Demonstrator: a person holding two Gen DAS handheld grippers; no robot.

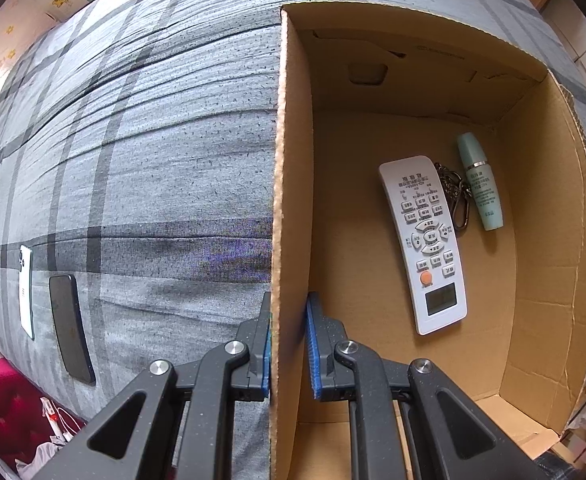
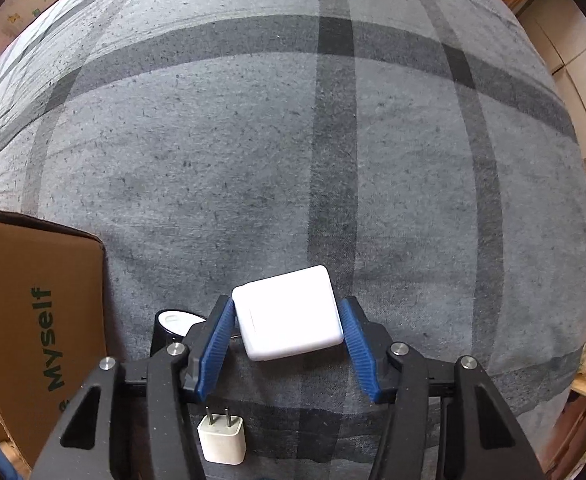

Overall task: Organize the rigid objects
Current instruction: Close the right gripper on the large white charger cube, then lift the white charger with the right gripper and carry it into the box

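- Left gripper (image 1: pixel 289 344): blue-padded jaws clamped on the near left wall of the cardboard box (image 1: pixel 281 200), one pad outside against the wall, the other inside the box close to it
- Cardboard box: open-topped, brown, standing on a bed (image 1: pixel 153 160) covered in grey plaid fabric; in the right wrist view its outer side (image 2: pixel 33 320) shows green lettering "Myself"
- Remote control (image 1: pixel 423 244): white, lying flat on the box floor, buttons up, orange button near its display end
- Keychain (image 1: pixel 455 196): dark metal chain with clip, lying between the remote control and the tube, touching or nearly touching both
- Tube (image 1: pixel 480 182): pale green cosmetic container with a silver band, lying on the box floor by the right wall
- Two phones on the bed, left of the box and well apart from it: white phone (image 1: pixel 26 292), black phone (image 1: pixel 71 328), side by side
- Right gripper (image 2: pixel 287 322): jaws spread wide, a fingertip at each side of the white charger block (image 2: pixel 289 314) lying on the bed; firm contact cannot be told
- Small plug adapter (image 2: pixel 221 438): white, two prongs, on the bed beneath the gripper
- Dark round object with white top (image 2: pixel 171 326): partly hidden behind the right gripper's left finger
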